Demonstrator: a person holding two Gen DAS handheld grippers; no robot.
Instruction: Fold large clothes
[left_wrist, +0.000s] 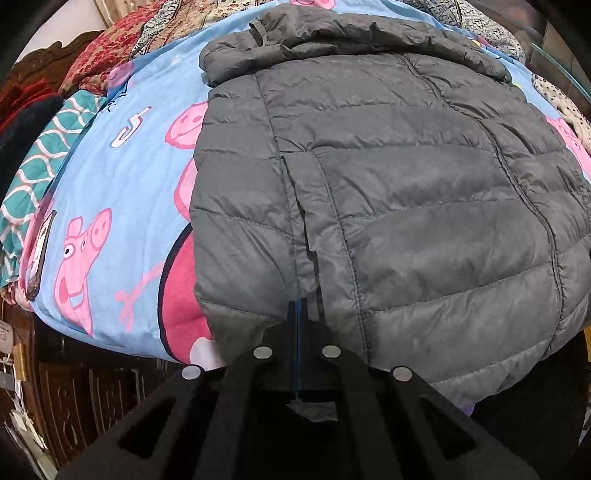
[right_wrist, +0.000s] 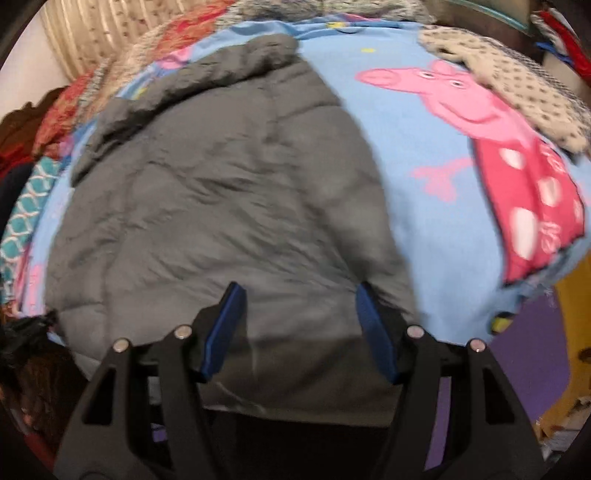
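A grey quilted puffer jacket (left_wrist: 406, 203) lies flat on a blue cartoon-pig bedsheet (left_wrist: 129, 184), hood (left_wrist: 332, 29) at the far end and hem towards me. My left gripper (left_wrist: 297, 304) is shut, its blue pads pressed together over the near hem beside the front opening; I cannot tell whether any fabric is pinched. In the right wrist view, which is blurred, the same jacket (right_wrist: 221, 184) fills the left and middle. My right gripper (right_wrist: 300, 288) is open just above the hem, and its fingers (right_wrist: 225, 332) do not press on the cloth.
A phone in a dark case (left_wrist: 38, 254) lies at the sheet's left edge by a teal patterned cloth (left_wrist: 44, 155). A spotted cream garment (right_wrist: 517, 81) lies at the far right. Patterned blankets are piled at the head end. A carved wooden bed frame (left_wrist: 92, 398) runs below the near edge.
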